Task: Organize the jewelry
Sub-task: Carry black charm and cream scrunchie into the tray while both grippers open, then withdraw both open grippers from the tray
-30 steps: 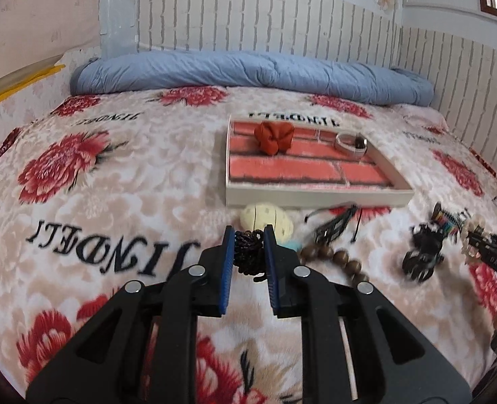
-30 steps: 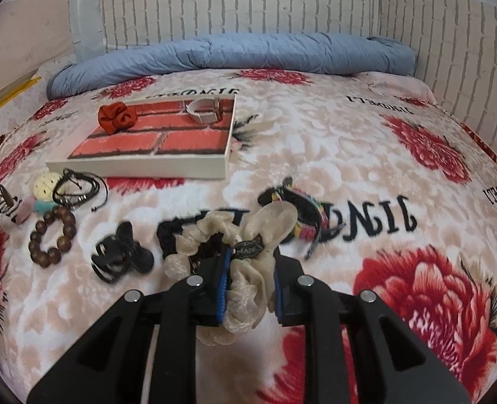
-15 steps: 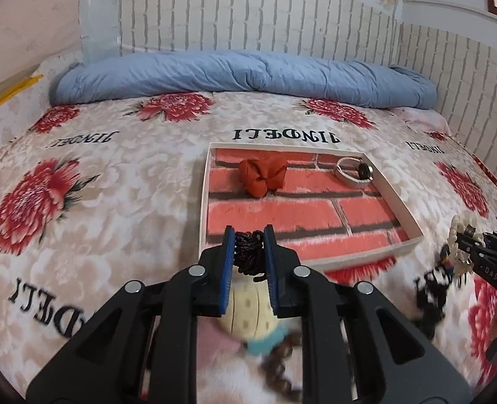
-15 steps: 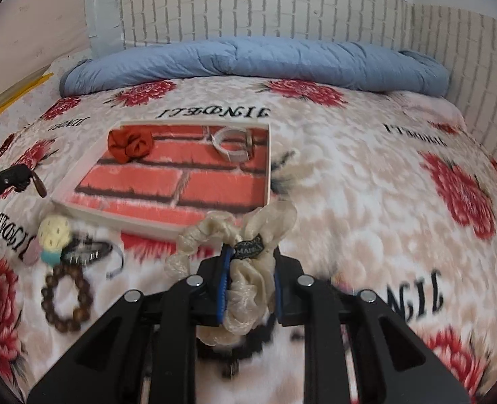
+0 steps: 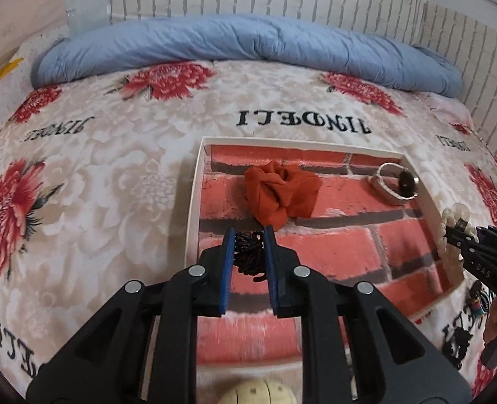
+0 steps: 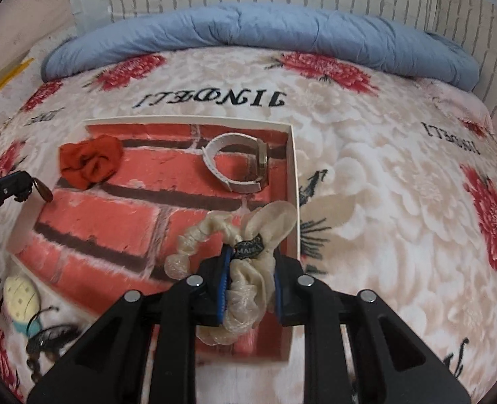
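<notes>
- Two grippers hovering over tray (image 5: 194, 198).
- Left gripper (image 5: 250, 252) clamping black hair tie (image 5: 248, 256).
- Right gripper (image 6: 250, 269) clamping cream scrunchie (image 6: 245, 289).
- Red scrunchie (image 5: 280, 195), watch (image 6: 238, 161) lying in tray.

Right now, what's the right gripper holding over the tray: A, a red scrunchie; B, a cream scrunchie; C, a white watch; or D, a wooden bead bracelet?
B: the right gripper is shut on the cream scrunchie above the tray, while the red scrunchie and the watch lie inside it.
</notes>
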